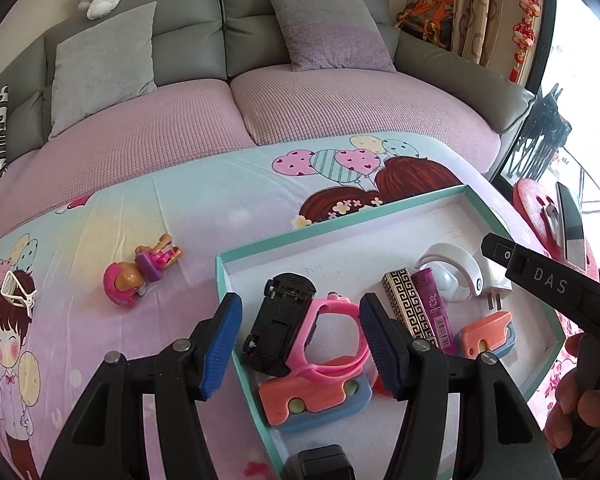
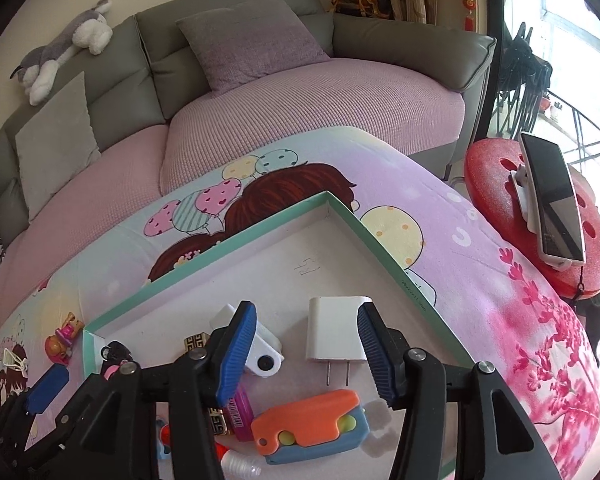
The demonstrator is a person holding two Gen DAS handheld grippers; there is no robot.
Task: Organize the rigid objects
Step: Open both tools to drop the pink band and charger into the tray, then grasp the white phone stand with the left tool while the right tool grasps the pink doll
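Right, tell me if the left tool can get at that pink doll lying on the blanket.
Probably yes. The pink doll lies alone on the blanket, outside the teal box, with nothing on or beside it. The left tool stands open and empty over the box's near corner, so it would have to swing leftward.

Left claw (image 1: 300, 344): black plastic arms, silver round pivot screws, ribbed blue pads (image 1: 222, 344) on both fingers. Right claw (image 2: 306, 354): same build, black frame, silver screws, blue ribbed pads (image 2: 238, 354). Right claw body, right of left claw: black housing marked "DAS", small round button beside marking.
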